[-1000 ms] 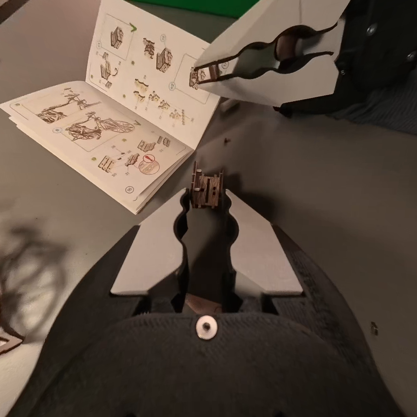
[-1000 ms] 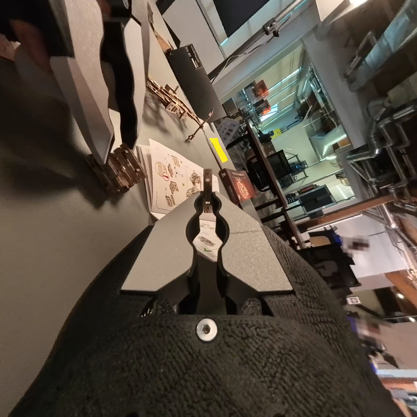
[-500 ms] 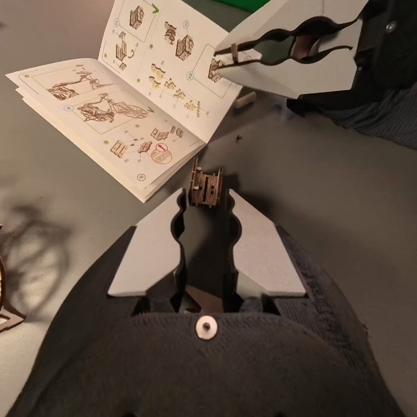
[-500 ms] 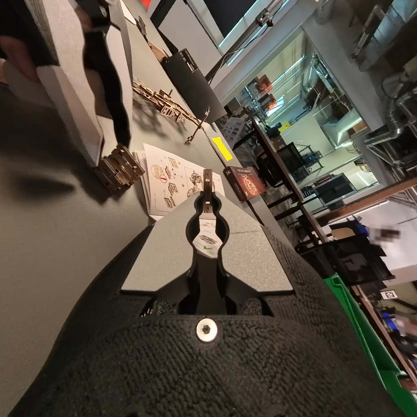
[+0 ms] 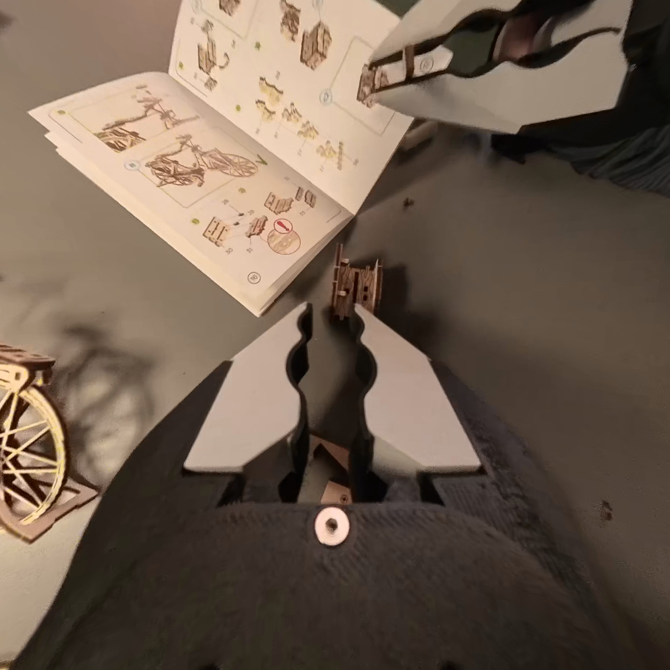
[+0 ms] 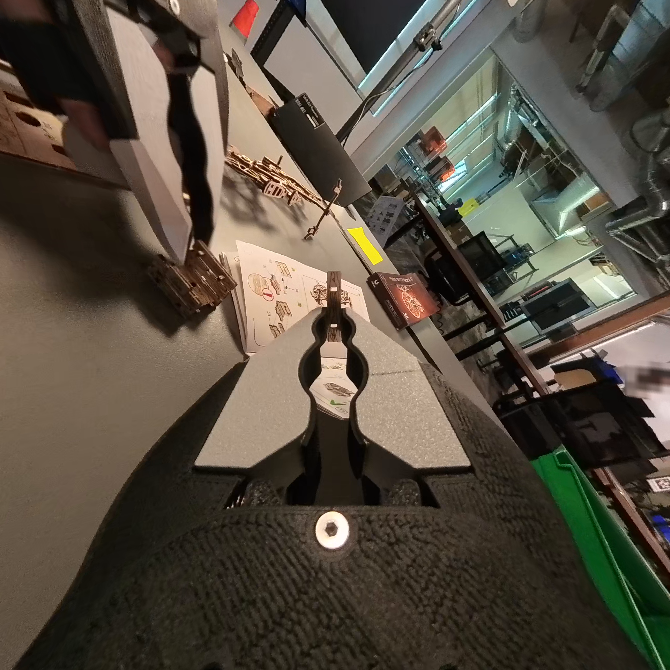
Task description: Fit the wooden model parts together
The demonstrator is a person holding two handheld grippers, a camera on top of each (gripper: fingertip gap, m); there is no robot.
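Dark wood-grain strip (image 6: 334, 305), grey table (image 6: 72, 362)

A small dark-brown slatted wooden box assembly (image 5: 357, 290) sits upright on the grey table beside the booklet, while a thin dark wooden strip (image 6: 333, 308) stands pinched, raised off the table.

Print on booklet (image 5: 203, 174), box (image 6: 402, 301) (dark, tbl edge).
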